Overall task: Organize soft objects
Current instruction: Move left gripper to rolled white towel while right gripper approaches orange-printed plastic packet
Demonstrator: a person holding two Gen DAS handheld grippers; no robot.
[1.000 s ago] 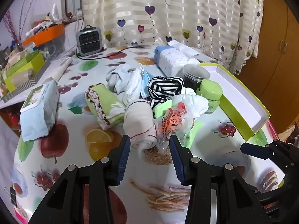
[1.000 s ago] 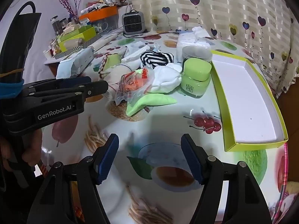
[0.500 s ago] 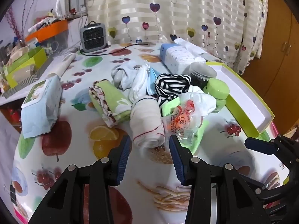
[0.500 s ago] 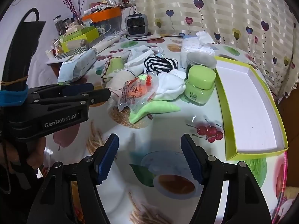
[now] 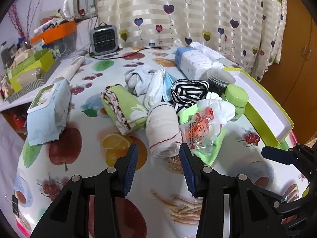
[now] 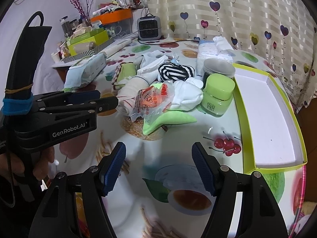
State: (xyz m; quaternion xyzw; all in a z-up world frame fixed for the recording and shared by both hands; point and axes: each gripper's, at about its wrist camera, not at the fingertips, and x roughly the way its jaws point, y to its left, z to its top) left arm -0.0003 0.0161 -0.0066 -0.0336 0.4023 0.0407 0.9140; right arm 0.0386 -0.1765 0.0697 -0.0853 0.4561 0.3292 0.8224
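The green cloth (image 5: 206, 154) lies mostly hidden under the crinkled packet (image 5: 200, 129), and the clutter on the side shelf is too blurred to read. The left gripper (image 5: 157, 158) has its jaws spread and empty, with the rolled towel (image 5: 163, 130) just ahead between the fingertips. The right gripper (image 6: 158, 162) is also spread wide over bare tablecloth (image 6: 178, 138), the pile well ahead of it.

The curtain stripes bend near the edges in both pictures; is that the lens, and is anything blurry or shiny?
Yes, the lens. Left wrist view: the striped curtain curves and dark corners ring the picture, while the rolled white towel is sharp. Right wrist view: same bending; the glossy tablecloth shows pale glare, a soft shadow lies between the right gripper's fingers, and the picture's bottom edge is blurred.
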